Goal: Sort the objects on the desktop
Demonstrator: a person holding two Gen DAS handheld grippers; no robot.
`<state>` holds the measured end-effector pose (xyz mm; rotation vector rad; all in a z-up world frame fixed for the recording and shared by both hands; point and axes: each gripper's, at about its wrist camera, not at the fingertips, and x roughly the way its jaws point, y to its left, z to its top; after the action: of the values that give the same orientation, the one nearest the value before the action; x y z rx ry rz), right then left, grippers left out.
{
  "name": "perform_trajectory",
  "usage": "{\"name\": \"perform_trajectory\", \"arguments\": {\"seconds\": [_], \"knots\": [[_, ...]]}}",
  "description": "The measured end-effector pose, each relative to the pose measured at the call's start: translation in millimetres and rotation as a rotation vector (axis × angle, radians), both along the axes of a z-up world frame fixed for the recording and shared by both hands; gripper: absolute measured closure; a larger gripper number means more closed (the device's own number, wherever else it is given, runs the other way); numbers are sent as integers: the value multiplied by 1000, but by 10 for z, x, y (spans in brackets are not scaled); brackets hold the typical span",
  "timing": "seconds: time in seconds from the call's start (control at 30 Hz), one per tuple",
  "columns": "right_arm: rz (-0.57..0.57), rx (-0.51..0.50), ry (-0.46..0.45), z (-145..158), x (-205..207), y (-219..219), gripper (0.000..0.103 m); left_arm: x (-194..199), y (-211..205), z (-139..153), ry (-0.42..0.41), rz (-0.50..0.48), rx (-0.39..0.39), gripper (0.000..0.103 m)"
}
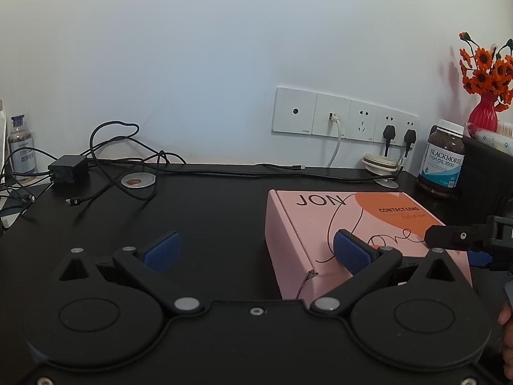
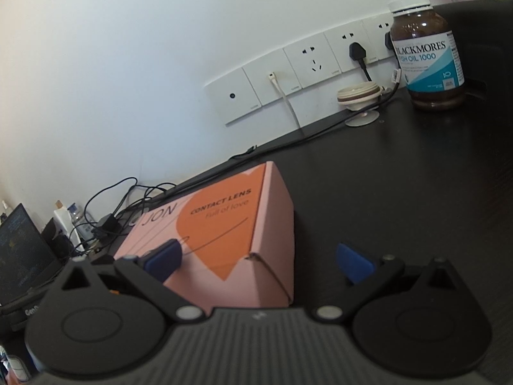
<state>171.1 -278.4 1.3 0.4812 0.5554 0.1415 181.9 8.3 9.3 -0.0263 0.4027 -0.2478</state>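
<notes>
A pink and orange contact lens box [image 1: 352, 224] lies flat on the black desk [image 1: 208, 218]. My left gripper [image 1: 256, 252] is open and straddles the box's left edge, with its right pad over the lid and its left pad over bare desk. In the right wrist view my right gripper [image 2: 259, 262] is open and straddles the right edge of the same box [image 2: 224, 224], its left pad above the lid. A brown fish oil bottle [image 1: 444, 160] [image 2: 428, 54] stands upright at the back right.
Tangled black cables and a power adapter [image 1: 67, 168] lie at the back left. Wall sockets [image 1: 344, 117] hold plugs. A white round lid [image 1: 380, 163], a red vase of orange flowers [image 1: 484, 109] and a clear bottle [image 1: 21, 147] line the back. A laptop [image 2: 22, 250] sits far left.
</notes>
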Motion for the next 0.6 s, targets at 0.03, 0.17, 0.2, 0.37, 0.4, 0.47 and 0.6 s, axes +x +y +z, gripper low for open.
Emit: {"name": "perform_trajectory", "arguments": {"seconds": [0.03, 0.17, 0.2, 0.37, 0.4, 0.47, 0.6], "knots": [[1, -4, -1, 3, 1, 2, 1, -1, 0, 0, 0, 0, 0, 0], [0, -27, -6, 19, -2, 32, 1, 9, 13, -3, 6, -3, -10, 0], [-1, -34, -7, 23, -3, 40, 1, 11, 16, -4, 8, -3, -12, 0], [-5, -51, -8, 35, -7, 62, 1, 6, 10, -3, 4, -4, -8, 0], [-5, -53, -7, 35, -6, 63, 1, 3, 4, -2, 1, -4, -3, 0], [-5, -51, -6, 34, -2, 63, 1, -7, -11, 5, -8, -5, 13, 0], [6, -18, 7, 10, 29, 21, 1, 31, 54, 27, 17, -5, -5, 0]]}}
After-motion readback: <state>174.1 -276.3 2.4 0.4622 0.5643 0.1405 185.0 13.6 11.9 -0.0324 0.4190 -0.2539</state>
